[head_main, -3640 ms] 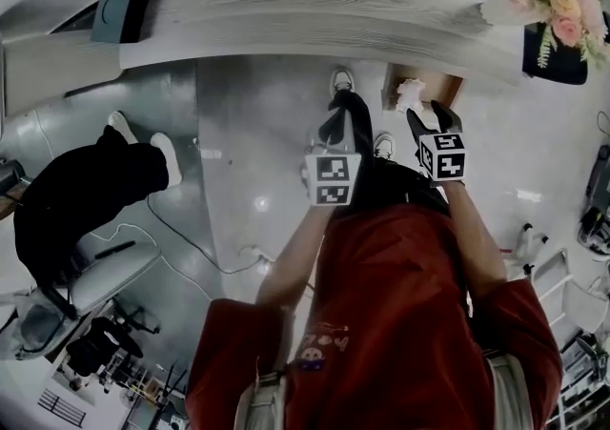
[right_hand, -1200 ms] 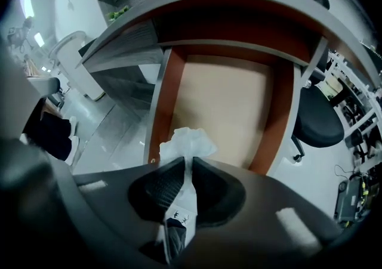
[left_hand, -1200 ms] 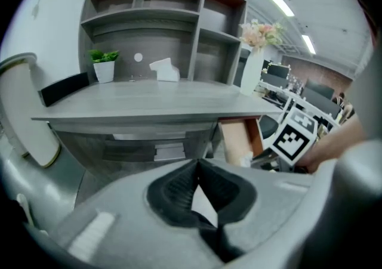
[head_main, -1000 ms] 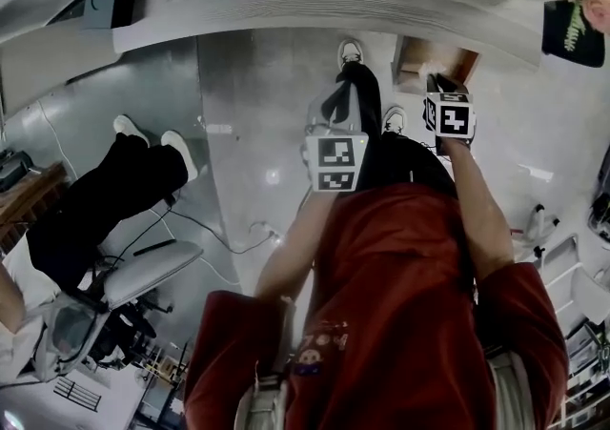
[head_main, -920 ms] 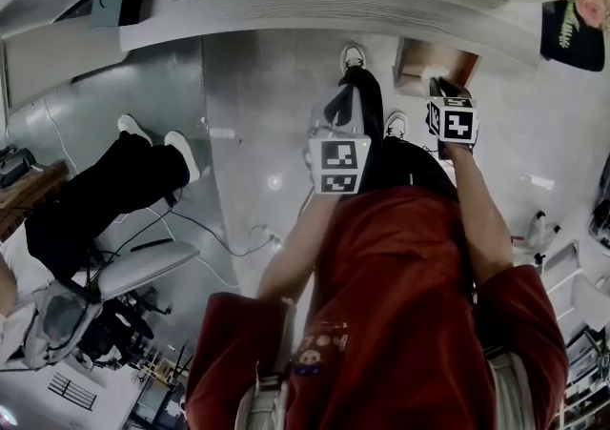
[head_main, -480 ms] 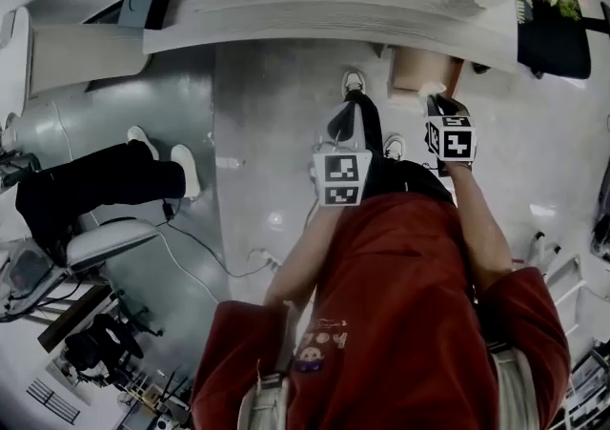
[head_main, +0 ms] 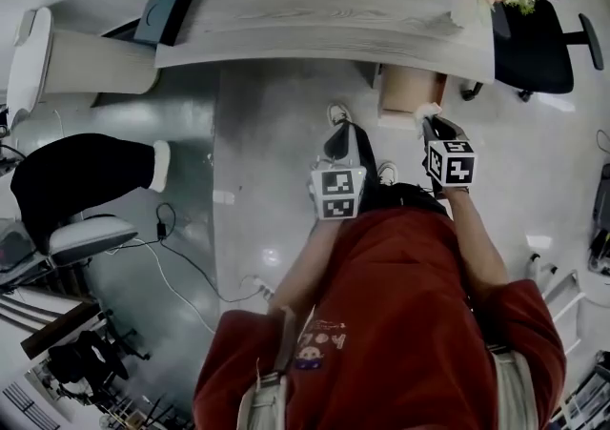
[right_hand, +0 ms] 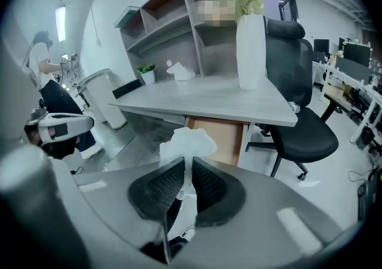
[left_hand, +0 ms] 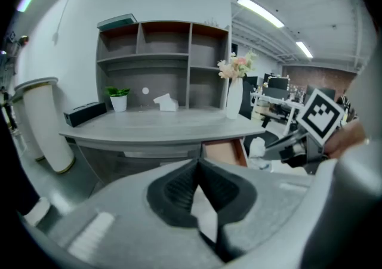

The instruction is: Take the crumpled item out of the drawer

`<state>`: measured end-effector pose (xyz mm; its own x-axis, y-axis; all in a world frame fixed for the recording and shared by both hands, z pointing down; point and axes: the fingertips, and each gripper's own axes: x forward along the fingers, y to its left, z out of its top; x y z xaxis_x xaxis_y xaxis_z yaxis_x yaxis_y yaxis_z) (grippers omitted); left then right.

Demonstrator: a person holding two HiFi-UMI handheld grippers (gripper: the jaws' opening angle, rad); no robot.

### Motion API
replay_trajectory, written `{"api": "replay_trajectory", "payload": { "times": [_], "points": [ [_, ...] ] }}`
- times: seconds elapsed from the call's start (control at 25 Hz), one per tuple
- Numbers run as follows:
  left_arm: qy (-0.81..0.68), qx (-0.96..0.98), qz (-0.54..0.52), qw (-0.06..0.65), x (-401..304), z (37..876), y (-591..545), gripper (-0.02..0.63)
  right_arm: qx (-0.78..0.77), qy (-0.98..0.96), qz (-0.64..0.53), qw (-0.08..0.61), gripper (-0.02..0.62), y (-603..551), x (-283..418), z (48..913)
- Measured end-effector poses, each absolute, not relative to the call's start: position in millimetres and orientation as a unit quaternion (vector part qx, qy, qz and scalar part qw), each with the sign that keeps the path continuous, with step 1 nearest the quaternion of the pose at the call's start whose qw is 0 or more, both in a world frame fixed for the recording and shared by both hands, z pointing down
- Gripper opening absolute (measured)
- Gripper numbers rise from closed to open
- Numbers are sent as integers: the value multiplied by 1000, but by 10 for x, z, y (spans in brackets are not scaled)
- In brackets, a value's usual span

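Note:
The crumpled white item [right_hand: 186,141] is pinched between the pads of my right gripper [right_hand: 186,163], which is shut on it. Its puffy top stands above the jaw tips. In the head view that gripper [head_main: 428,121] holds the white wad [head_main: 425,113] just in front of the open wooden drawer [head_main: 410,92] under the grey desk [head_main: 324,13]. My left gripper [left_hand: 199,163] is shut with nothing between its pads. It hangs to the left of the right one, over the floor [head_main: 340,135]. From the left gripper view I see the drawer [left_hand: 222,151] and the wad [left_hand: 257,147].
A white vase of flowers [right_hand: 250,50] stands on the desk's right end, with a black office chair [right_hand: 301,124] beside it. Shelves [left_hand: 161,62], a potted plant [left_hand: 119,99] and a black box [left_hand: 85,113] are at the back. A seated person's legs [head_main: 81,175] are at the left.
Both grippers have risen and drawn back from the drawer. The right one has lifted the white wad out of it. The head view now takes in more of the desk top.

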<state>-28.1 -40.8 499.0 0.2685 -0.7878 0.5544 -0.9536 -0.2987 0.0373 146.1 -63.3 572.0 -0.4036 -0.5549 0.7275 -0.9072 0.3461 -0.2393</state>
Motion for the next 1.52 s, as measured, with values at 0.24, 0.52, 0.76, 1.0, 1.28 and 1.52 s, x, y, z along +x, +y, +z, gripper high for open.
{"api": "replay_trajectory", "payload": {
  "times": [0.24,0.52,0.76,1.0,1.28,1.52],
  "points": [
    [-566,778,219,163,-275,4736,-377,-3,485,-784,301,245,41,-551,1505,5384],
    [-565,789,194,148,-268,4473,-510,-3,501,-796,259,220,41,-643,1488,4973],
    [-566,794,172,139,-260,4227,-476,-3,515,-799,237,200,41,-626,1548,4631],
    [-562,801,171,111,-227,4025,-482,-3,526,-806,205,179,41,-641,1640,4315],
    [-581,797,147,69,-304,3802,-504,-3,551,-814,126,131,41,-671,1695,3932],
    [-586,797,132,53,-356,3739,-464,-3,556,-819,89,106,41,-650,1653,3789]
  ]
}}
